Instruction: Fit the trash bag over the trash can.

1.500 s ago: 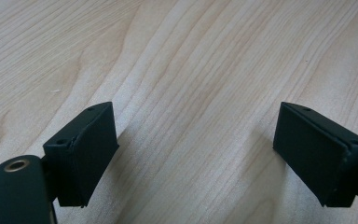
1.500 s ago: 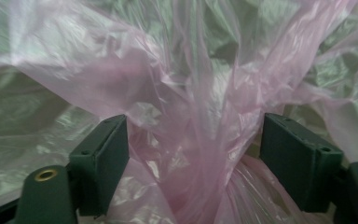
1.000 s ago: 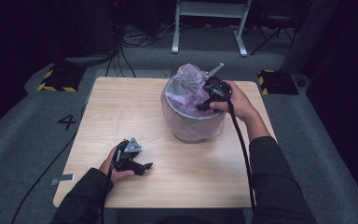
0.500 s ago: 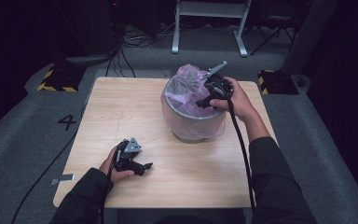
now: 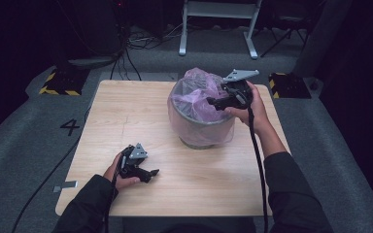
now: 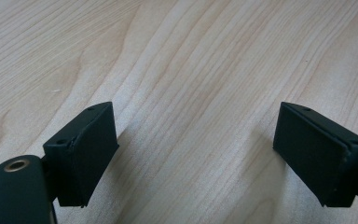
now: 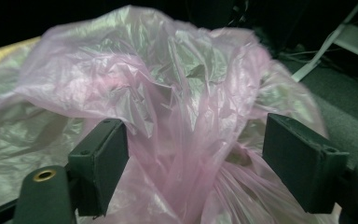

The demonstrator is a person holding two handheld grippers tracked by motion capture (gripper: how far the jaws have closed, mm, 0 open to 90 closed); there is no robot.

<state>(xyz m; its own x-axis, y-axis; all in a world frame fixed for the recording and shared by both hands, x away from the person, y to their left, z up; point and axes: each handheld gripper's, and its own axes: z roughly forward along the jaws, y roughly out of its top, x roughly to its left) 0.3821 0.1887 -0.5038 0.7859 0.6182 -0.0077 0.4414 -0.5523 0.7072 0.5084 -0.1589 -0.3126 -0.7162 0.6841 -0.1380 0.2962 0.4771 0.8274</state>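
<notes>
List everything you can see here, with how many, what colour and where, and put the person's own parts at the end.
bin: one, grey, on the far right part of the table
plastic bag: one, pink and see-through, lining the bin and bunched above its rim
table: one, light wood, centre of the high view
floor marking 4: one, black, on the grey floor left of the table
striped blocks: two, yellow and black, on the floor beyond the table's far corners
metal frame: one, pale grey, behind the table
left gripper: one, black, jaws open over bare wood, nothing between them
right gripper: one, black, jaws open on either side of a bunched fold of bag
sleeves: two, dark, at the near edge
</notes>
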